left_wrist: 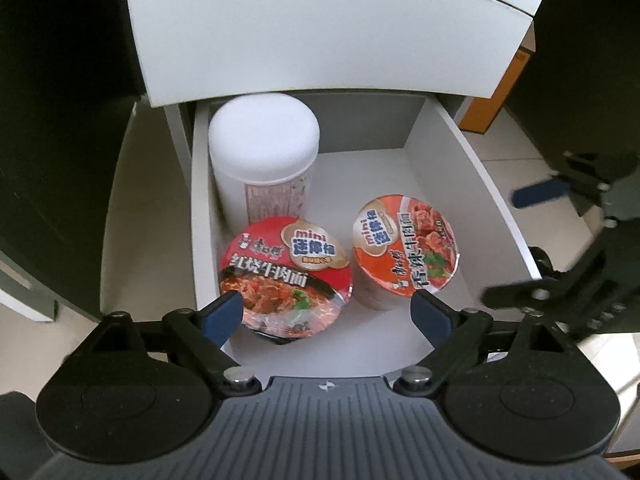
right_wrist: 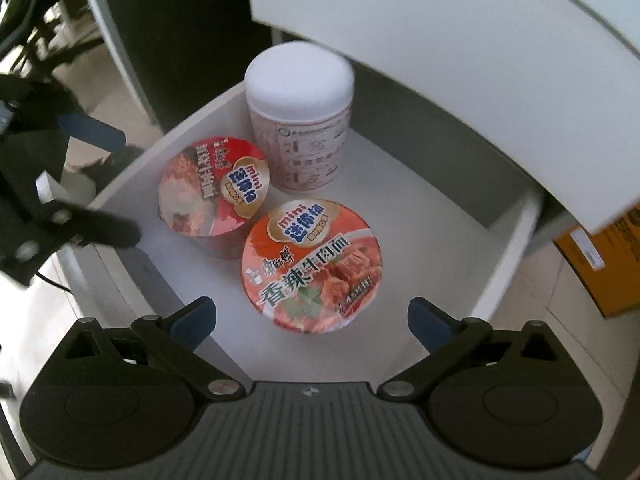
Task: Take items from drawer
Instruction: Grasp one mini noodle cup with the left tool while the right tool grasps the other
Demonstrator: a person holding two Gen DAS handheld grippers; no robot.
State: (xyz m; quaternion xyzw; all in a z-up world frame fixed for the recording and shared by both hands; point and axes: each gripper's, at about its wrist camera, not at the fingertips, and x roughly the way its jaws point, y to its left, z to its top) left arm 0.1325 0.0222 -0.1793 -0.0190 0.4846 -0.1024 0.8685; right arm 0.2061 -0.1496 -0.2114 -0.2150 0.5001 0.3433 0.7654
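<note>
An open white drawer holds three items. A red mini noodle cup stands front left. An orange mini noodle cup stands to its right. A tall white-lidded canister stands at the back left. My left gripper is open above the drawer's front, its left fingertip by the red cup. My right gripper is open just above the orange cup. Each gripper shows at the edge of the other's view, the right one and the left one.
The closed white drawer front above overhangs the back of the open drawer. An orange-brown cardboard box sits on the tiled floor to the right. Dark furniture stands to the left.
</note>
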